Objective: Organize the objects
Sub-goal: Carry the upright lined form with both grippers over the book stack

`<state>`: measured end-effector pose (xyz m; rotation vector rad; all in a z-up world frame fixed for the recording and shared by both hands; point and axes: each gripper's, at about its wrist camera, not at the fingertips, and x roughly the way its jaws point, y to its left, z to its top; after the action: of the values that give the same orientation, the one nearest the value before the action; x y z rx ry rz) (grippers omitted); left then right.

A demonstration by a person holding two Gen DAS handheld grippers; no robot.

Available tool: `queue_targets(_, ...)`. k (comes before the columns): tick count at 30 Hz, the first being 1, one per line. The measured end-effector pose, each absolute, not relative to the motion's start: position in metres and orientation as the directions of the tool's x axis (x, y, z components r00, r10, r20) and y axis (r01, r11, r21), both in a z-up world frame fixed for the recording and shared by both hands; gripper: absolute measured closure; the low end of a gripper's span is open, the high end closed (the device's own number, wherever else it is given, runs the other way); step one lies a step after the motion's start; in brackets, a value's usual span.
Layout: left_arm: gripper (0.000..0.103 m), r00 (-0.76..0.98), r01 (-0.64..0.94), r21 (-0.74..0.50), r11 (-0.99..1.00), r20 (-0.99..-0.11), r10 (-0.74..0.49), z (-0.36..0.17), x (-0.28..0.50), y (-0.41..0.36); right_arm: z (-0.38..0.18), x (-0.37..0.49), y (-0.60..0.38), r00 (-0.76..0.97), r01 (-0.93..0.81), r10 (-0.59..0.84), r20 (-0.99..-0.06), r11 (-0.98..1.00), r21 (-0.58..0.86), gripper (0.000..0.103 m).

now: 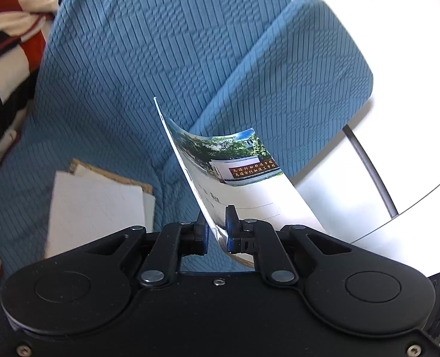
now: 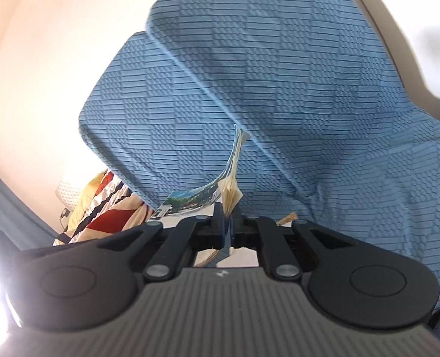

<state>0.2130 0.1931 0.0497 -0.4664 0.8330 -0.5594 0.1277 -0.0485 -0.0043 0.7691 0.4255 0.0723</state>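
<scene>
A thin booklet [image 1: 243, 175], its cover printed with a photo of a building and trees, is being held in the air in front of two blue cushions [image 1: 166, 68]. It is being gripped at two places: in the left wrist view the left gripper [image 1: 218, 229] is clamped on its lower edge, and the cover is curling away to the right above the fingers. In the right wrist view the right gripper [image 2: 227, 223] is pinched on the booklet's fanned page edges, with the cover bowing upward and to the left.

Below and to the left of the booklet, a small stack of papers [image 1: 98, 205] is lying on the blue sofa seat [image 1: 17, 184], the white top sheet covering a brown-edged one. A red, white and black striped cloth [image 1: 8, 29] is bunched at the far left.

The step in hand is judged to be the carrying of the booklet toward a resting place, probably the stack. The next move would call for the booklet being flattened between the two grips, lowered squarely over the papers, and released by both grippers only once it is being supported from below. The curl may be making alignment harder.
</scene>
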Motion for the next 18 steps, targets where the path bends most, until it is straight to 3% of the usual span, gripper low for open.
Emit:
queue_targets(9,0.092,0.590,0.282,-0.561,0.778,-0.539,-0.602,0.056,0.223,0.233,0.007,0.147,-0.010,0.907,0.044,0.241,-0.346,0.762,0.646,0.096)
queue_targets(18,0.092,0.565,0.227,-0.572,0.788,-0.582,-0.585,0.009,0.243,0.257,-0.026,0.168,0.016,0.874,0.075,0.245,-0.420,0.785,0.614,0.096)
